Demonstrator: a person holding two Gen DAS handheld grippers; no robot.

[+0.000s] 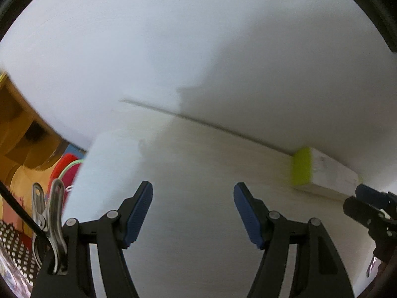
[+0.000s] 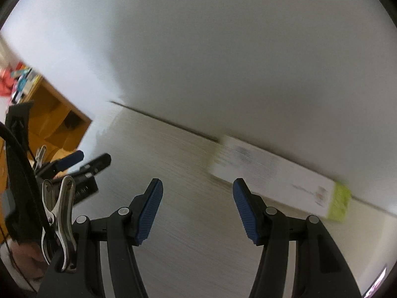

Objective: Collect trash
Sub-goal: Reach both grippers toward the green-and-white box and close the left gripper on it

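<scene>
I have both tongs spread wide with nothing between the pads: the left gripper and the right gripper each hover over bare tabletop, so neither is carrying anything at this instant. Both views are smeared with motion, so fine detail is lost.

The one thing I would judge to be trash is a long white box with lime-green ends, lying flat along the table's back edge and pressed against the wall. It sits ahead and to the right of my right gripper, near but not touching. From the left wrist I see only its green end and a stretch of white side.

At the left side of the table stands a pale, blurred shape, just beside my left gripper; I cannot tell what it is, or whether it is the bin.

Count: two grippers, one box, one pale shape. No bin is identifiable, so I cannot judge how far collection has got
</scene>
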